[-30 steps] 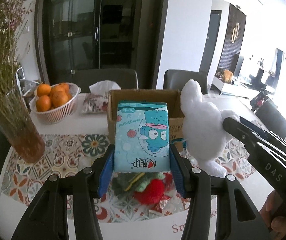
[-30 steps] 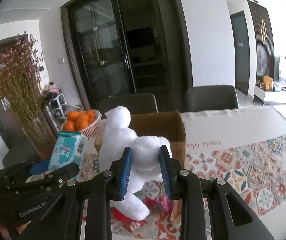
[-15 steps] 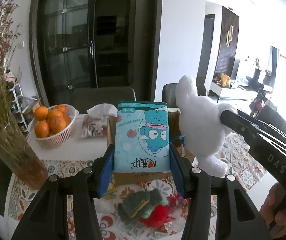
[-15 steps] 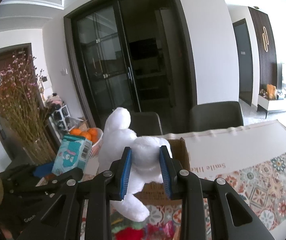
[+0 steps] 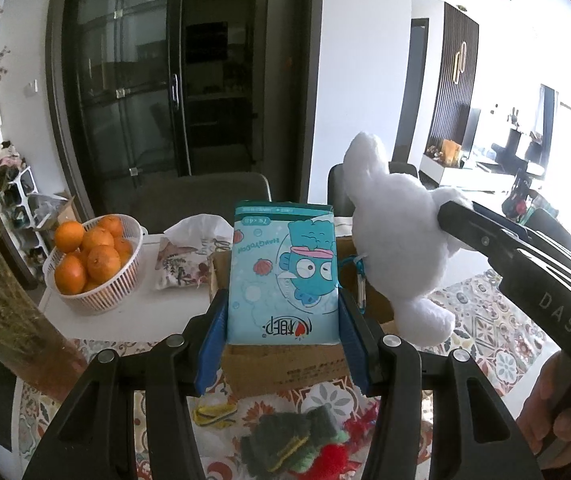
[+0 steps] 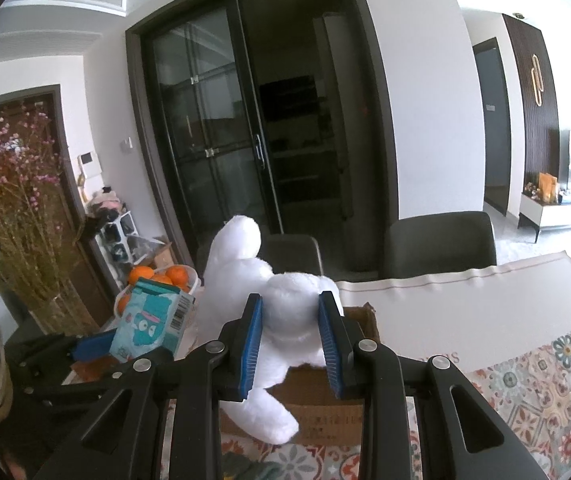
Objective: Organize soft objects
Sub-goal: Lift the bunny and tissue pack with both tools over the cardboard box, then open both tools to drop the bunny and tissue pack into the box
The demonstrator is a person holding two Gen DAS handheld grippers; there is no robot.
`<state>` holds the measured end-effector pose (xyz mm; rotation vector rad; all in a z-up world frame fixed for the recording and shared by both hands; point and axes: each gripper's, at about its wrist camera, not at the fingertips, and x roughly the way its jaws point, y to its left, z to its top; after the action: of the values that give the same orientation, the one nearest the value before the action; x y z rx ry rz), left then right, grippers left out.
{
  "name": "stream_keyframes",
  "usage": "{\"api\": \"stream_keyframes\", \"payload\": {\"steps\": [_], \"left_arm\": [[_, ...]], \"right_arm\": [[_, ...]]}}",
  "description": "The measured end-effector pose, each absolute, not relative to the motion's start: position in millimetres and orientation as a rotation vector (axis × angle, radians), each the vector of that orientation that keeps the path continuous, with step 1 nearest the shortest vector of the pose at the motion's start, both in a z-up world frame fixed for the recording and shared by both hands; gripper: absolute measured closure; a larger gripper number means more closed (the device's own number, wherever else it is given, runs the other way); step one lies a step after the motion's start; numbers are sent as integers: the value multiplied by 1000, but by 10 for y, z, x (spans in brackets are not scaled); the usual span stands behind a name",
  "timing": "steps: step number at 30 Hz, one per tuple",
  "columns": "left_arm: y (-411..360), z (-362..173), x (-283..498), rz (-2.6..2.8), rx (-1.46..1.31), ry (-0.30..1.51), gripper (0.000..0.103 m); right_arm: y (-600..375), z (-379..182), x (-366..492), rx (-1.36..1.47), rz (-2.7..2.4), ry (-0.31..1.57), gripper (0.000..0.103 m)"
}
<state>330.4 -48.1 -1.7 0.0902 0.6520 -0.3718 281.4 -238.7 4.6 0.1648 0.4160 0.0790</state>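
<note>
My left gripper point(image 5: 283, 312) is shut on a light blue tissue pack point(image 5: 283, 276) with a cartoon fish, held upright above the near side of a brown cardboard box point(image 5: 285, 364). My right gripper point(image 6: 290, 336) is shut on a white plush toy point(image 6: 269, 312), held above the same box point(image 6: 325, 420). In the left wrist view the plush point(image 5: 393, 244) hangs just right of the pack. The pack shows in the right wrist view point(image 6: 149, 320) at the left. A green and red knitted toy point(image 5: 297, 448) lies on the patterned mat in front of the box.
A white basket of oranges point(image 5: 93, 264) and a floral tissue pouch point(image 5: 189, 256) stand on the table behind and left of the box. A vase of dried flowers point(image 5: 1, 288) stands at the left. Dark chairs point(image 6: 441, 248) line the far edge.
Both grippers have risen with their loads and moved toward the box. The box and the knitted toy now sit lower in the views.
</note>
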Motion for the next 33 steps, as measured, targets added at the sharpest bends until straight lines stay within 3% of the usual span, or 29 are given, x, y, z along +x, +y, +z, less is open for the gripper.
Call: {"api": "stream_keyframes", "payload": {"steps": [33], "left_arm": [[-777,-904,4222,-390,109,919,51]], "right_arm": [[-2479,-920,3885,132,126,730,72]]}}
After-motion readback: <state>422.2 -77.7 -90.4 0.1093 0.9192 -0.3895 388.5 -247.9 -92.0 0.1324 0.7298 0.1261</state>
